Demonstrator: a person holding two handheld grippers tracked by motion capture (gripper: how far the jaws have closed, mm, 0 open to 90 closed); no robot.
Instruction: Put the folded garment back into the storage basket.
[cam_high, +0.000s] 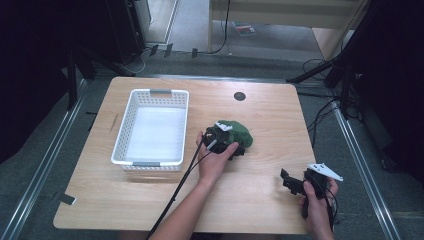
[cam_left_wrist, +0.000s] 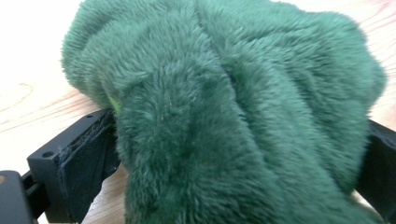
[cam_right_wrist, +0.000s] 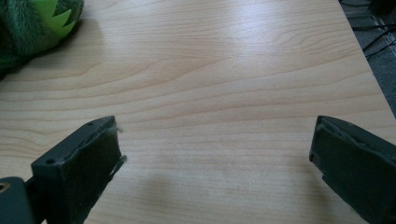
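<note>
Green plush toy (cam_high: 239, 133): lies on the tabletop (cam_high: 260, 107), a little right of the middle, well apart from every edge and just right of the white basket.
Plush in the left gripper view: dark green fur (cam_left_wrist: 233, 112) bulges between the two black jaws — one jaw shows at the lower left, the other at the right edge.
Plush in the right gripper view: a furry corner with a light-green jagged trim (cam_right_wrist: 32, 21) sits at the top left, on bare wood.
Left claw (cam_high: 231, 142): spread around the plush with a jaw on each side of it; whether the pads press into the fur I cannot tell.
Left hand (cam_high: 215, 160): wraps the gripper body, forearm coming in from the near edge; a black cable trails back toward that edge.
Right claw (cam_high: 287, 180): near the right corner of the near edge, jaws wide apart and holding nothing — plain wood grain between them.
Right hand (cam_high: 315, 202): grips the handle at the near edge.
White basket (cam_high: 152, 162): slotted walls, standing on the left half of the tabletop.
</note>
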